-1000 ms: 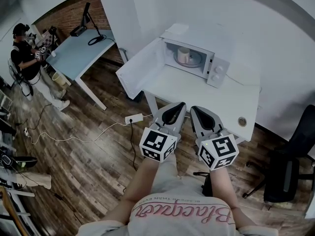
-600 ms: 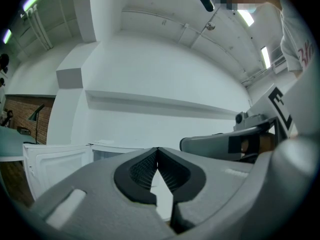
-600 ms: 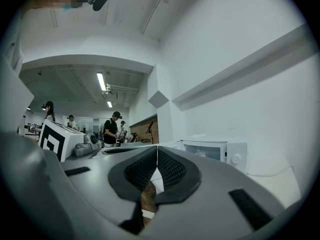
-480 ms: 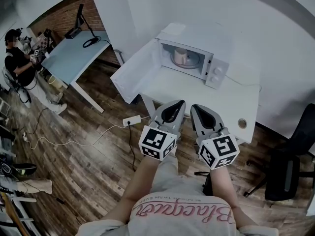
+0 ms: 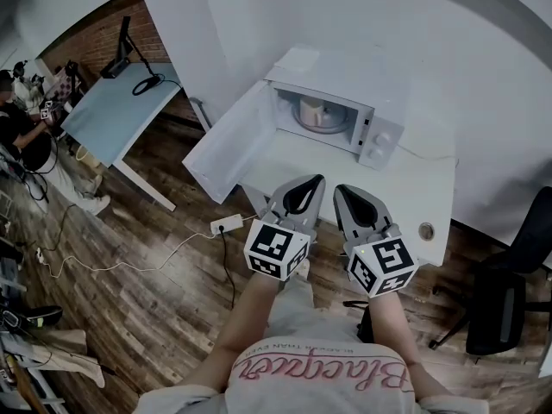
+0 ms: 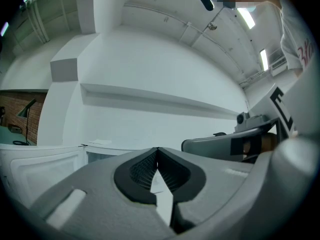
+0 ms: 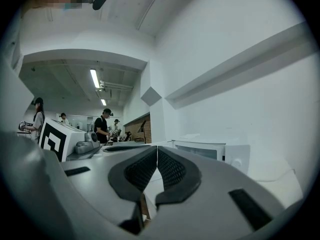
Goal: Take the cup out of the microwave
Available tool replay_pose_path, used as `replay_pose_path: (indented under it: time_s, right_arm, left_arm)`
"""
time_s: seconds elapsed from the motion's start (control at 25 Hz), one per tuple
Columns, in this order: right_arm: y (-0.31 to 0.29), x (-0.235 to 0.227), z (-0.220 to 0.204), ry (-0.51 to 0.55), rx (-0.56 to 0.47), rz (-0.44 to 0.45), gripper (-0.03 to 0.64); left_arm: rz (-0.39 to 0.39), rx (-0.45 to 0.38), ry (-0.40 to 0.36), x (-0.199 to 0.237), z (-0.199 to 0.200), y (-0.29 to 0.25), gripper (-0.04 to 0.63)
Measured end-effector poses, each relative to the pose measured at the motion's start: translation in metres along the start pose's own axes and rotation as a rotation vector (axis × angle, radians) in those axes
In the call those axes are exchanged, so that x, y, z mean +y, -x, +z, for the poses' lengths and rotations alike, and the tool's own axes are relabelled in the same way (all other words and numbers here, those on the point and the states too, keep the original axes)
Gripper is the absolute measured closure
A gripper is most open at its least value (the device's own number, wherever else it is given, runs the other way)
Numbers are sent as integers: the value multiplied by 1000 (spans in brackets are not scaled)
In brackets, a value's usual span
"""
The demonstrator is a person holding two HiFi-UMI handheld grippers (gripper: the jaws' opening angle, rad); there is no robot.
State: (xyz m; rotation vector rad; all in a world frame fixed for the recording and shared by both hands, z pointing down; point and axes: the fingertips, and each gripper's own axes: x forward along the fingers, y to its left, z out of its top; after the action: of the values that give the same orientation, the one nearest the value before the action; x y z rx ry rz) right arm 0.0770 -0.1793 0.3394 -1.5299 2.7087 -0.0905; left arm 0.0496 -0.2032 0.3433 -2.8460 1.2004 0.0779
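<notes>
**A:** Where is the cup found, and why there?

**B:** The cup (image 5: 321, 110) is seen upright on the turntable inside the microwave (image 5: 380, 138), at the upper centre of the head view. The door (image 5: 226, 149) is swung wide to the left, so the cavity is left reachable from the front.

**A:** How are the tongs held?

**B:** Both are closed on nothing. The pads of the left tongs (image 6: 158, 150) are pressed together, and so are those of the right tongs (image 7: 157, 148). They are held level and side by side at the lower centre, near the front edge of the white tabletop (image 5: 405, 205), well apart from the cup.

**A:** Why closed?

**B:** An approach is judged to be under way, so nothing is yet to be gripped. One pair would need to be opened before the cavity is entered.
</notes>
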Motion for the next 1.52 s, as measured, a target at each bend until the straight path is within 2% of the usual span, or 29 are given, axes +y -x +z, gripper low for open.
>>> replay_pose_path:
  time_s: [0.84,1.2,1.52]
  right_arm:
    - [-125,-64,-21,2,72,-46,603]
    - [-165,-92,-29,3,96,-75,603]
    - [-198,-119,-37,-5,106,-105,603]
  left_arm:
    - [45,41,48,117,-36,-74,591]
    - [60,46,67,153,-54,-112,591]
    - [28,70,66,173,-69,-145,591]
